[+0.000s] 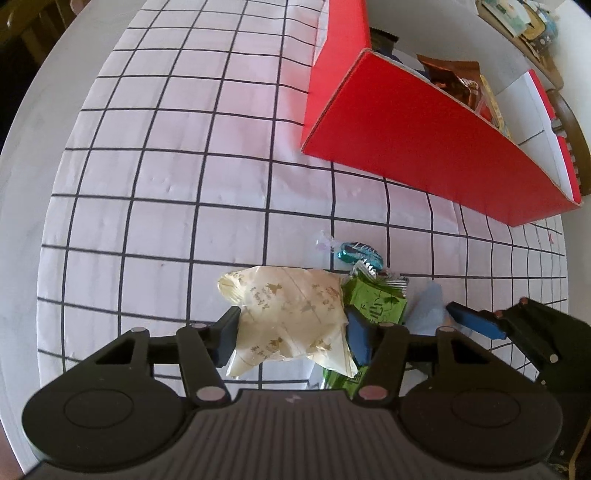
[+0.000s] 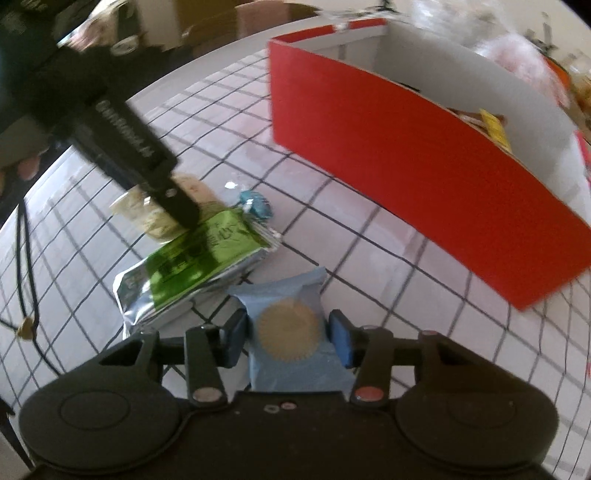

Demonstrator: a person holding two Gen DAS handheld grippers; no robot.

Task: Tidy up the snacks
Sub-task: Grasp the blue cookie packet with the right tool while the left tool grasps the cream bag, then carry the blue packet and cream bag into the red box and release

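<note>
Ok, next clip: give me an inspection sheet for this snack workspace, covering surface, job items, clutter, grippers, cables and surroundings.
Surface: white cloth with black grid over a pale round table.
Job's things: red box, open, snacks already inside; cream packet; green packet; pale blue packet; teal candy, loose on the cloth.
Clutter: nothing seen.
Grippers: left gripper closed on the cream packet; right gripper around the pale blue packet, contact unclear.
Cables: black cord at the table's left edge.
Surroundings: wooden chair; shelf of items, blurred.
</note>
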